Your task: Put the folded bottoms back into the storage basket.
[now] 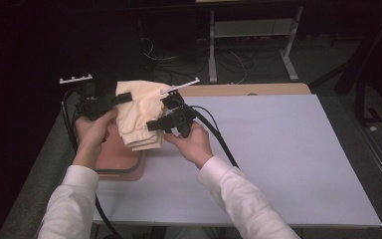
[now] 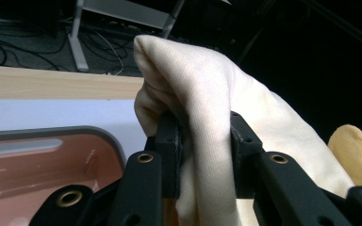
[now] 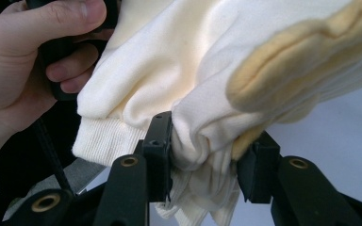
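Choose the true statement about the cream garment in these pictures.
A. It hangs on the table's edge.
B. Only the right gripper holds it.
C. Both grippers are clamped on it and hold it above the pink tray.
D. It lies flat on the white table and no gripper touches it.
C: the left gripper and the right gripper each pinch the cream garment, which is lifted over the pink tray.

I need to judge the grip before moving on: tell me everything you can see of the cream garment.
The cream garment is a soft knit, bunched and folded, with a ribbed cuff and a yellower fleecy inside. It is held up over the pink tray, hanging down toward it. The left gripper is shut on its upper left fold, the right gripper on a gathered wad near the cuff.
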